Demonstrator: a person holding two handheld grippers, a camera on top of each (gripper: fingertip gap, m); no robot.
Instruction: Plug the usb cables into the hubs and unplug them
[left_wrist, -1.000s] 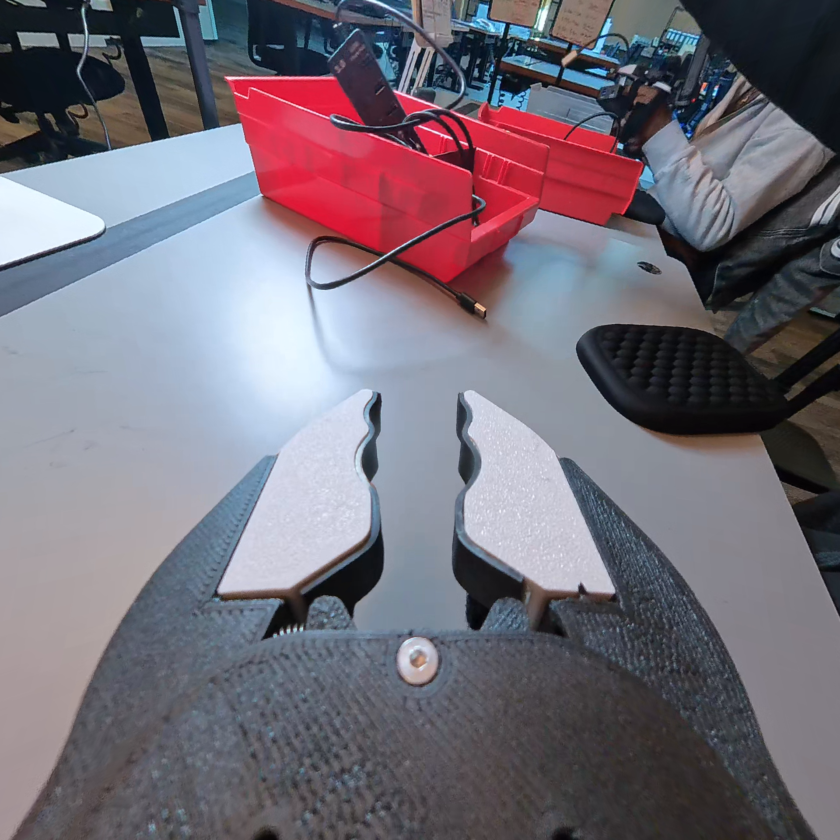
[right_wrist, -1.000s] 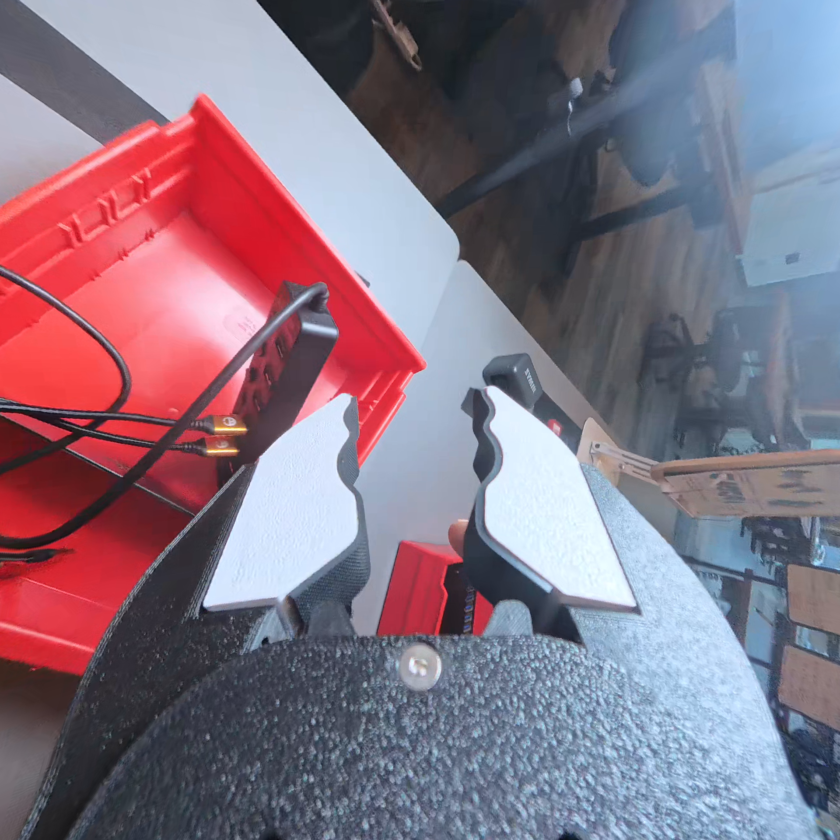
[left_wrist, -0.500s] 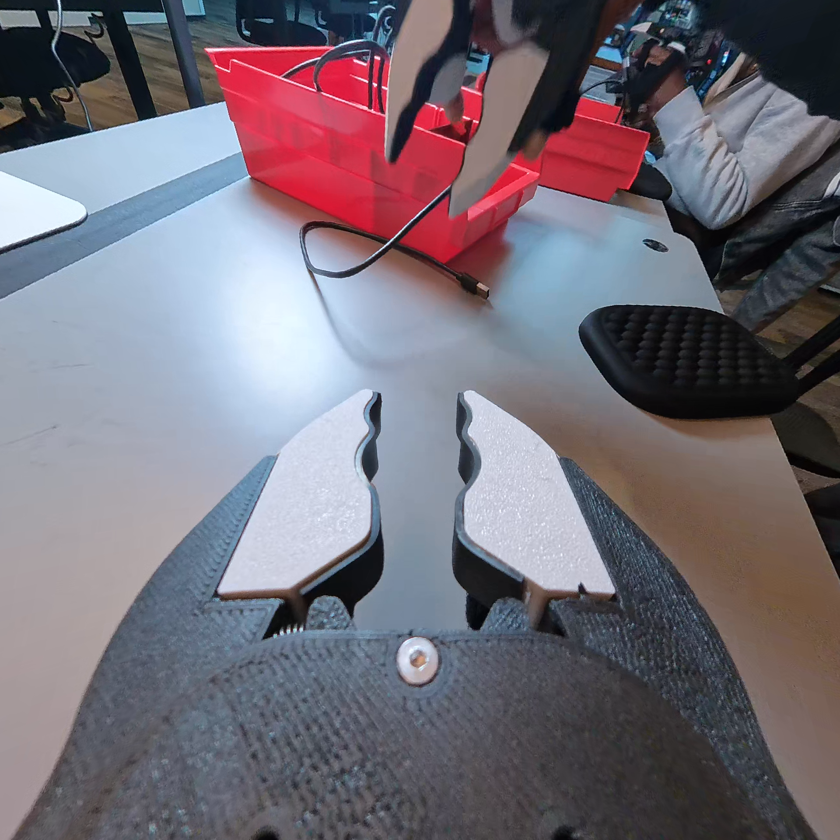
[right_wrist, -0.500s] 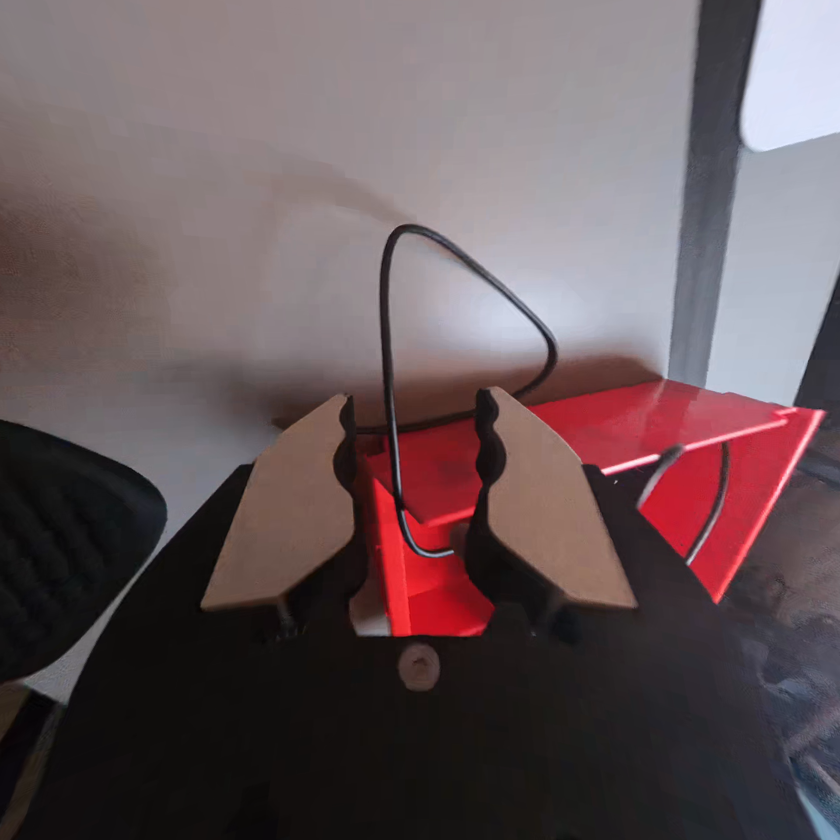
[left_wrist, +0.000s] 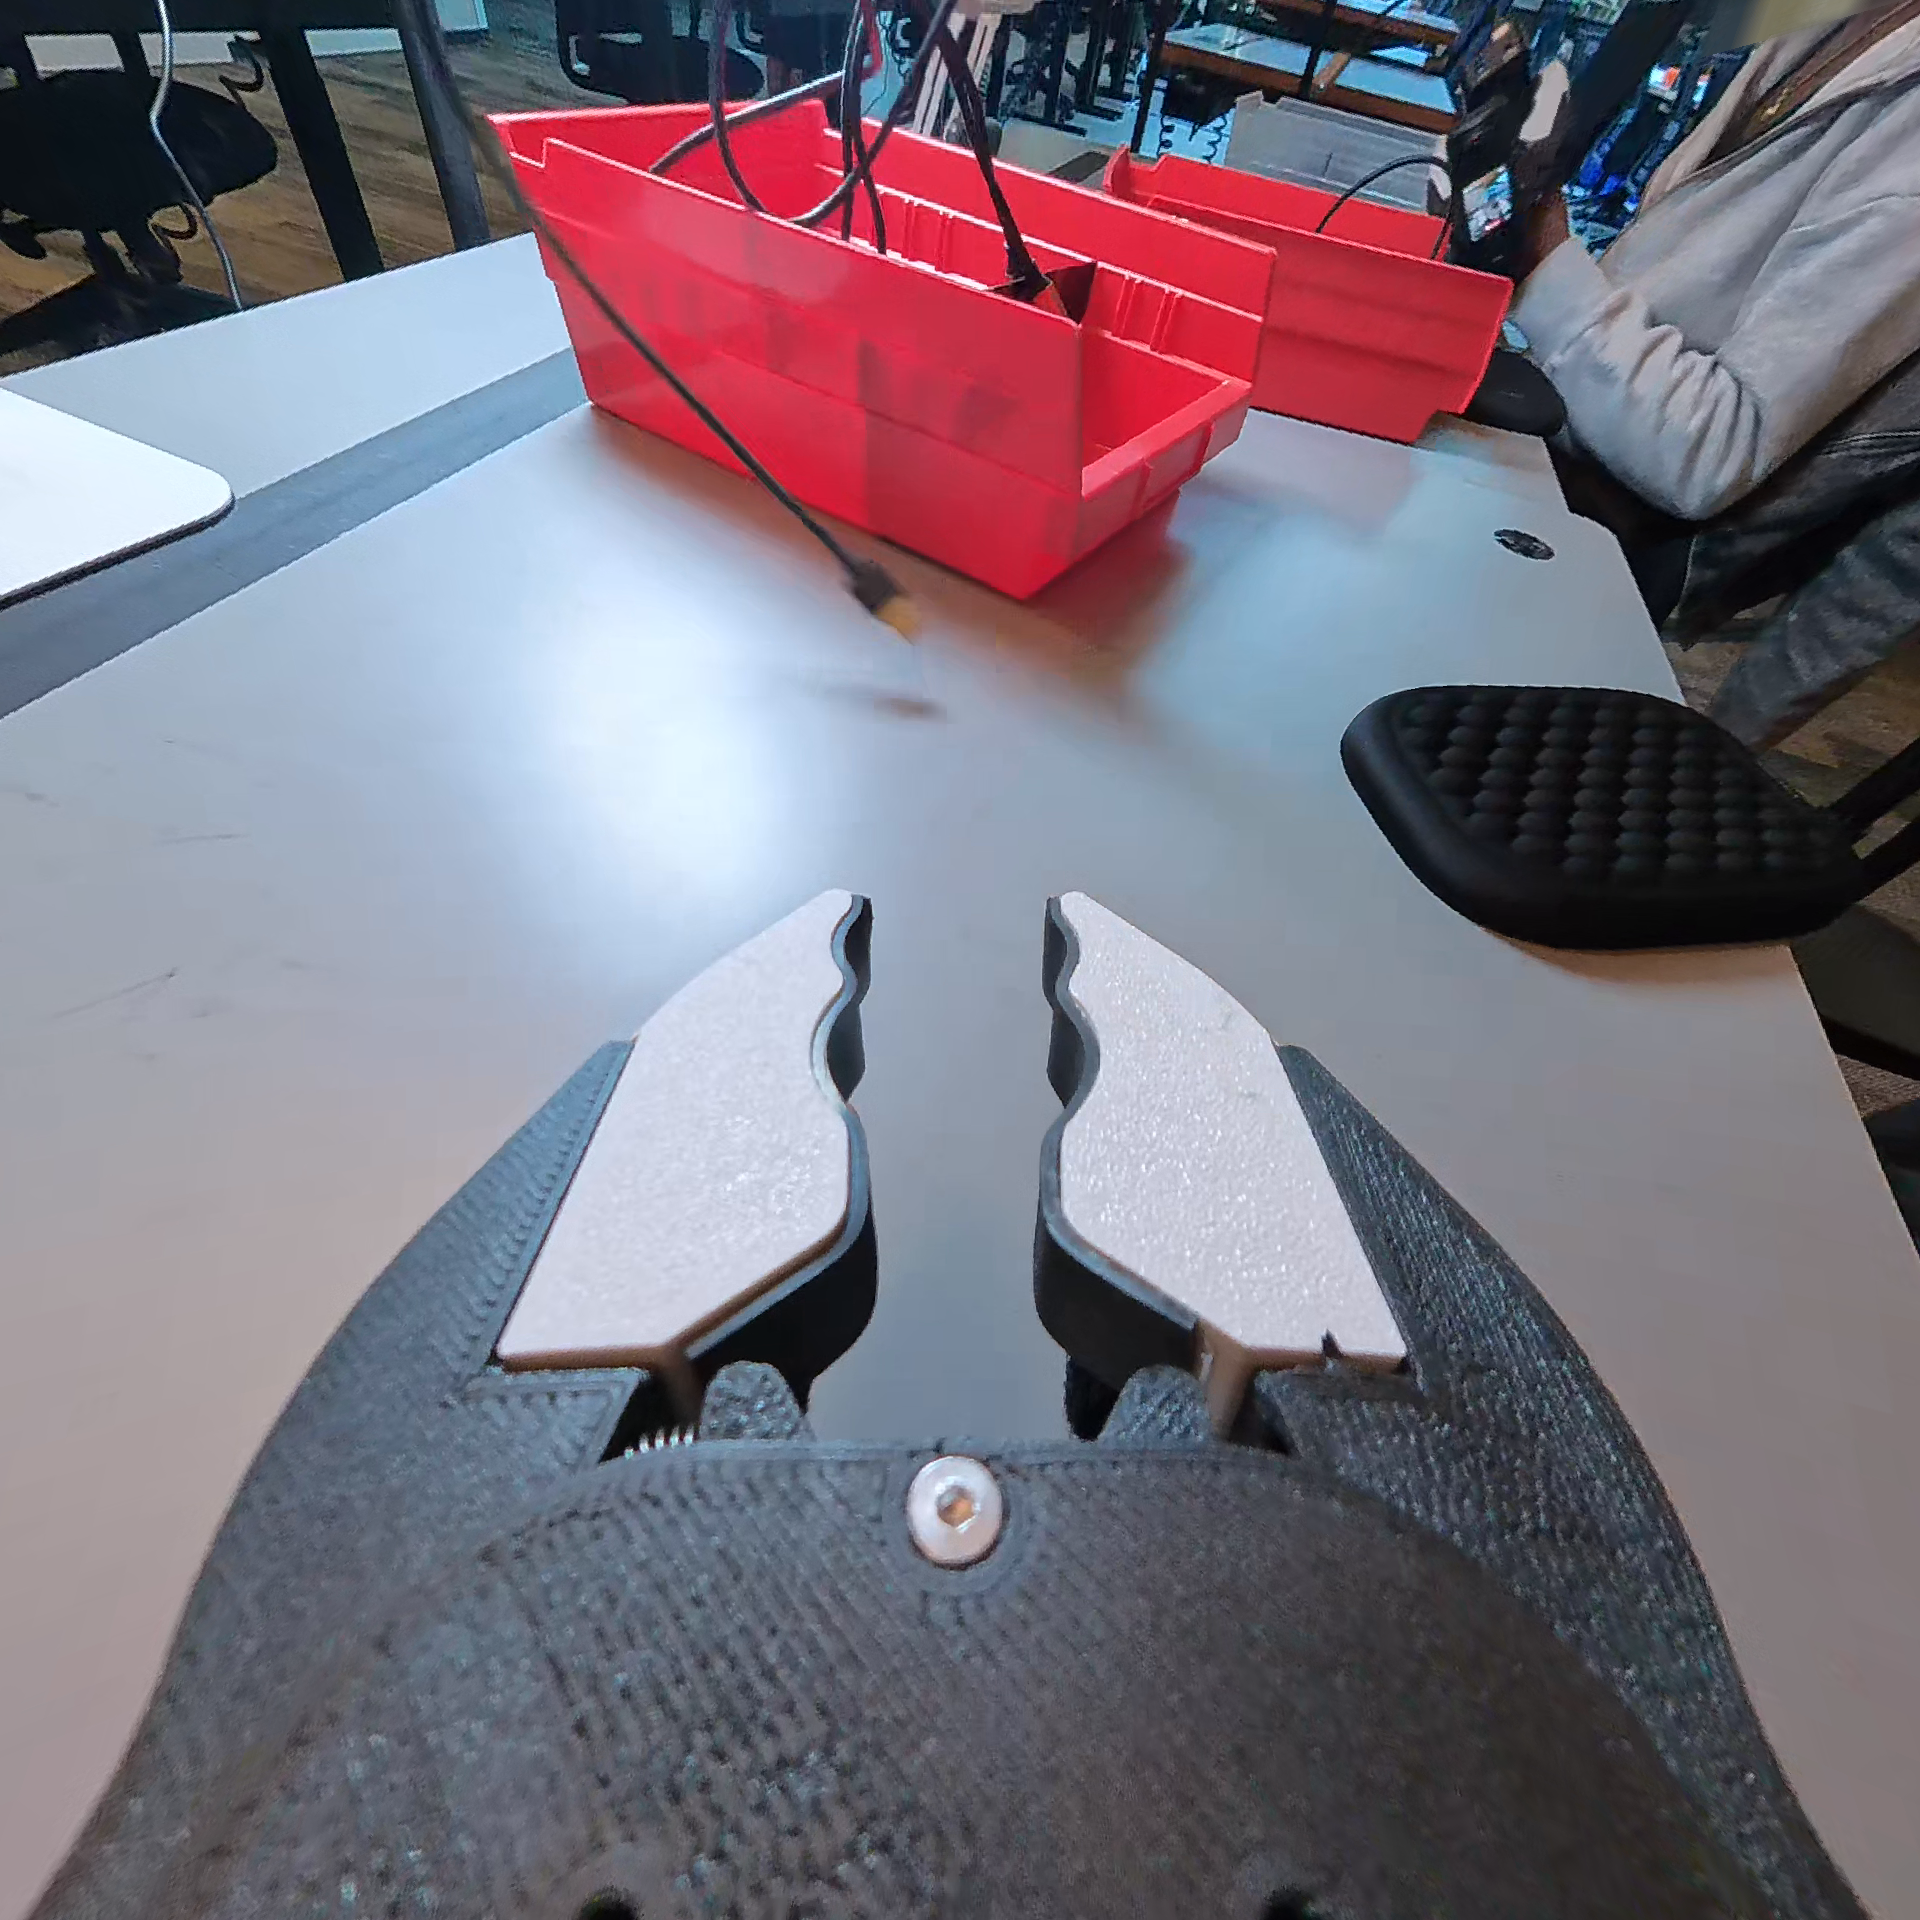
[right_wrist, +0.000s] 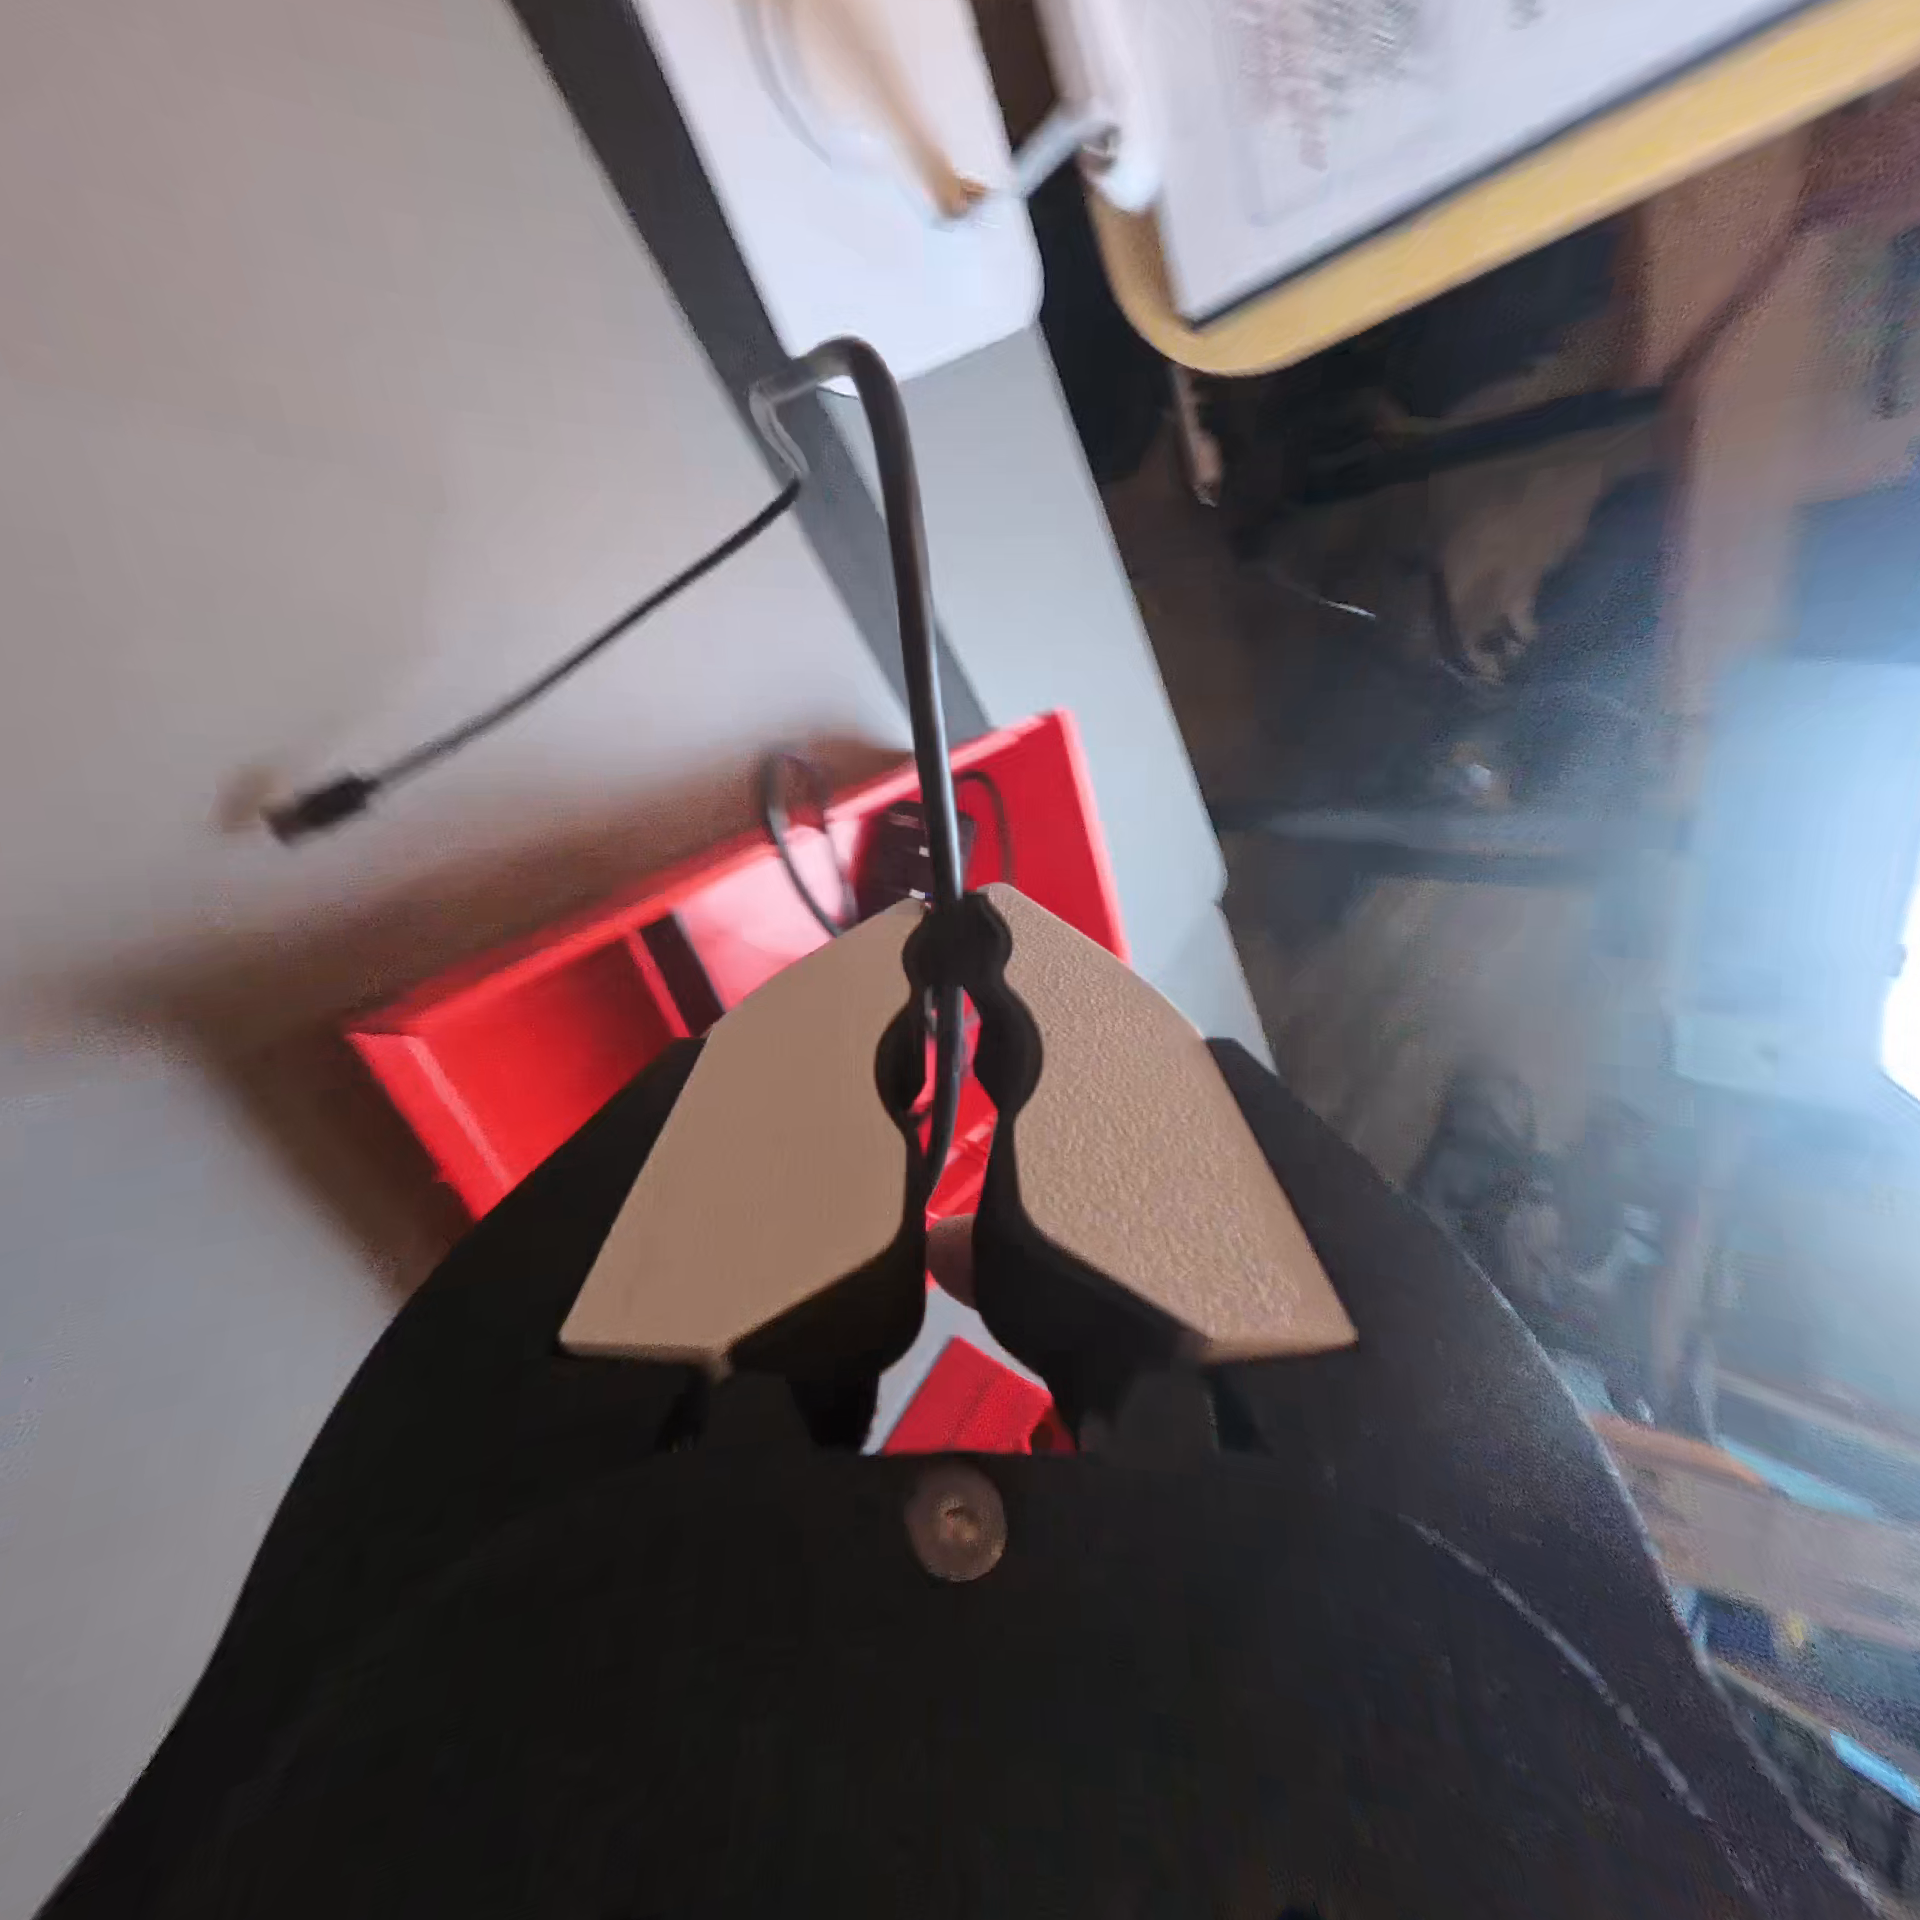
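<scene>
My right gripper (right_wrist: 951, 914) is shut on a black usb cable (right_wrist: 914, 582) and holds it high above the red bin (right_wrist: 582, 1029). The cable loops over and hangs down, its plug (right_wrist: 317, 805) dangling over the grey table. In the left wrist view the same cable (left_wrist: 665, 369) runs taut from above, and its gold-tipped plug (left_wrist: 878, 597) hangs just above the table in front of the red bin (left_wrist: 831, 416). Other black cables (left_wrist: 862, 156) rise out of the bin. A dark hub (right_wrist: 909, 847) shows blurred inside the bin. My left gripper (left_wrist: 956, 914) is open and empty, low over the table.
A second red bin (left_wrist: 1340, 301) stands behind the first. A person in a grey sleeve (left_wrist: 1683, 312) sits at the right. A black padded chair armrest (left_wrist: 1590, 810) overhangs the table's right edge. A white pad (left_wrist: 83, 499) lies at the left.
My right gripper has closed on the cable and lifted it, so the plug has left the table and now dangles. My left gripper has stayed open and barely moved.
</scene>
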